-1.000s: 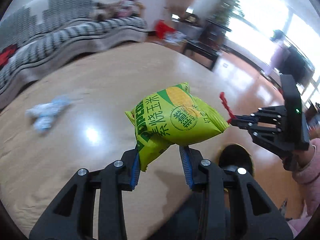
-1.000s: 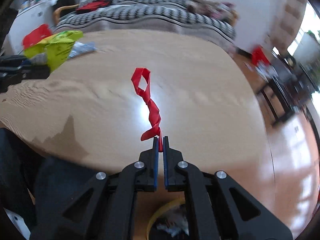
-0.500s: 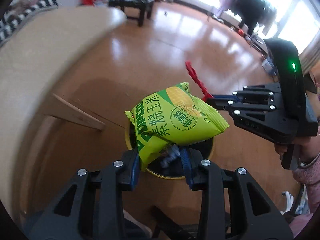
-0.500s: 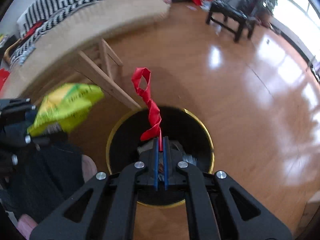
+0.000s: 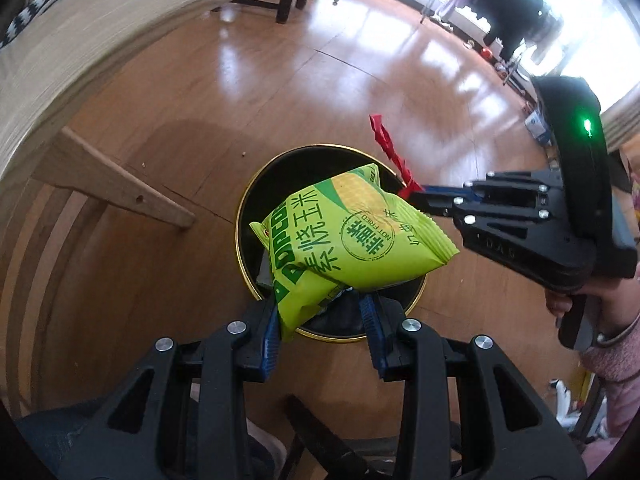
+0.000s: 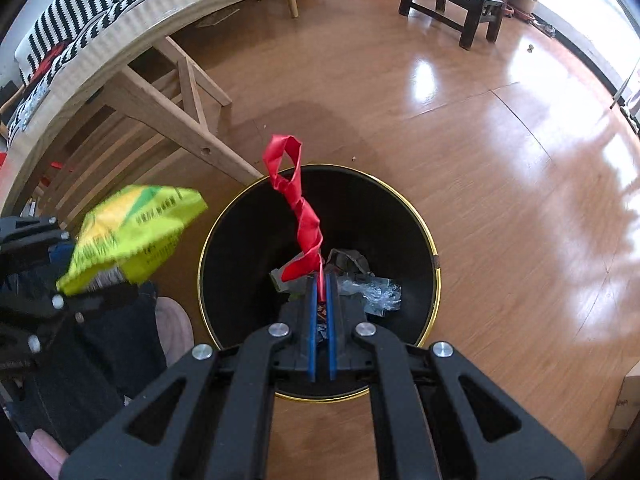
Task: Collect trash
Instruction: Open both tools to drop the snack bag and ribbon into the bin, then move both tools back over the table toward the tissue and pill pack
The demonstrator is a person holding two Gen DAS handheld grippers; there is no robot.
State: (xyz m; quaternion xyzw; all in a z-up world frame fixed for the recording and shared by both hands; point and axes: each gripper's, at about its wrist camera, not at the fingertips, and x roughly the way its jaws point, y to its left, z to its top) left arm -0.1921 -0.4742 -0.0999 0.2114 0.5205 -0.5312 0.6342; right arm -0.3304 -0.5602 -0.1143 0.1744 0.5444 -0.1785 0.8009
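L gripper (image 5: 322, 322) clamps popcorn bag (image 5: 352, 240), R gripper (image 6: 320, 280) pinched shut on red strip (image 6: 298, 204), both over bin (image 6: 434, 240) at frame centre. Best to open jaws while centred inside rim, bag first since it's bulky.

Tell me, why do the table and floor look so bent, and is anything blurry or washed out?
Left wrist view: the fisheye lens curves the table; the windows blow out white, glare streaks the floor, and the popcorn bag is sharp. Right wrist view: same bending; the bag is smeared, while the red strip and bin are crisp.
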